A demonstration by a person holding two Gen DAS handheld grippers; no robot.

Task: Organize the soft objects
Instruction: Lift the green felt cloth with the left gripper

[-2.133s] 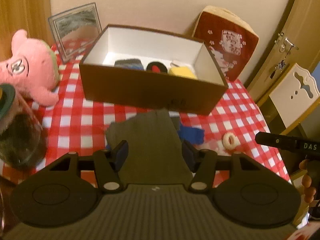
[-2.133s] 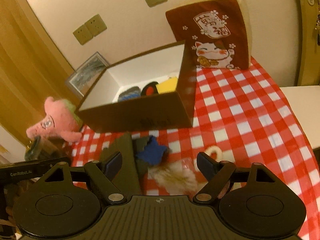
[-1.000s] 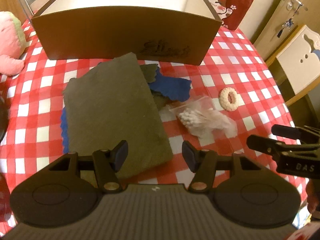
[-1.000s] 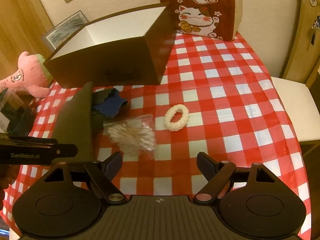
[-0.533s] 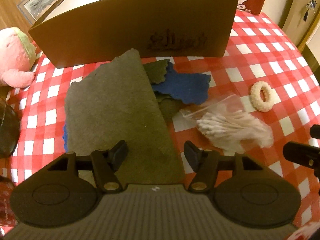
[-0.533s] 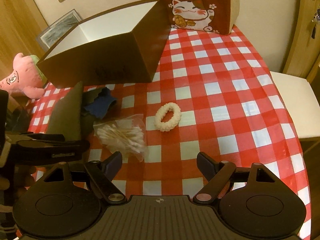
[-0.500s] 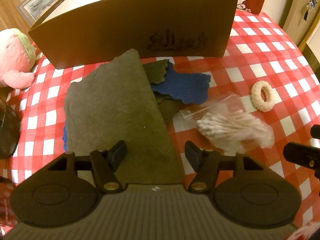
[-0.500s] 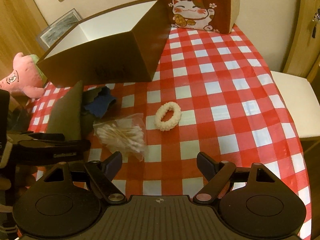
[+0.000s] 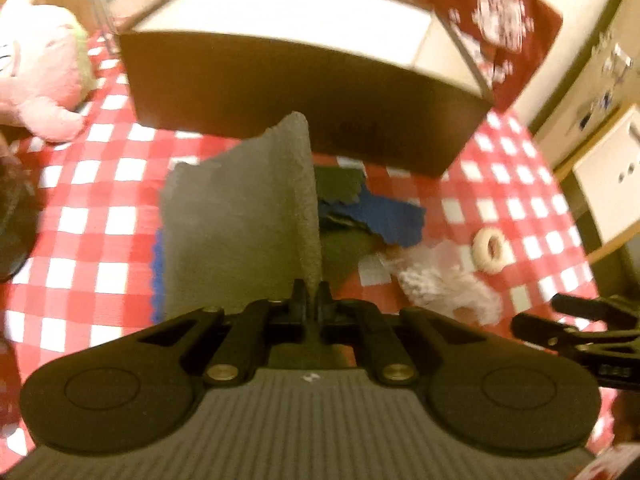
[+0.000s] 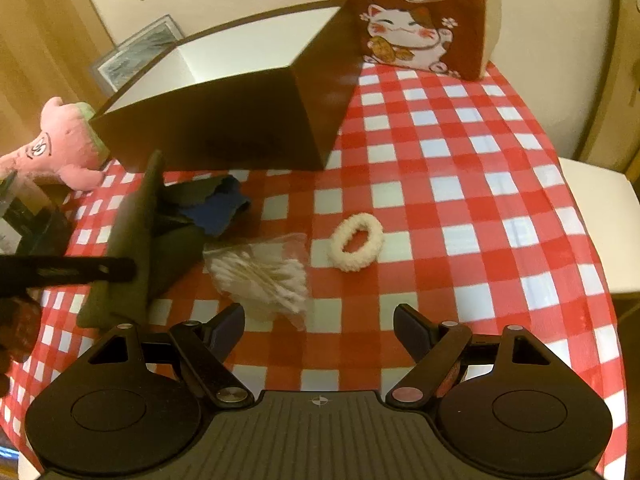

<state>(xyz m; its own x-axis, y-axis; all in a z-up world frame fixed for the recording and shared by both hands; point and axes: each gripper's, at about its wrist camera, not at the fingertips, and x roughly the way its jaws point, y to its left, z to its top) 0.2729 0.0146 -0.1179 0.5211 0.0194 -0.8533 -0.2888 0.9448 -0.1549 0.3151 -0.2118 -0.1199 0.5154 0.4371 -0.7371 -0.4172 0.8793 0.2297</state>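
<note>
Your left gripper point(image 9: 313, 300) points steeply down at the table, and its jaws have just been closing: they now pinch the near edge of the grey-green felt sheet point(image 9: 240, 216), whose right side stands up off the checked tablecloth point(image 9: 100, 216) in a ridge running away toward the brown box point(image 9: 304, 80). From the right wrist view the same sheet point(image 10: 132, 236) stands tilted on edge, with the left gripper's dark finger point(image 10: 80, 270) reaching across it from the left; a bit of your left hand point(image 10: 16, 328) shows below that, blurred.

Your right gripper point(image 10: 320, 326) also angles down at the table, less steeply. Its jaws stand wide apart with nothing between them, hovering over bare cloth just this side of the bag of cotton swabs point(image 10: 262, 272). The cream scrunchie point(image 10: 355, 242) lies just right of the bag, apart from it.

Behind the lifted sheet, darker felt and blue felt pieces point(image 9: 384, 216) lie in a loose heap in front of the box. The pink plush toy point(image 9: 36, 68) sits at the box's left end, and the cat-print cushion point(image 10: 416, 16) leans against the wall behind the box's right end
</note>
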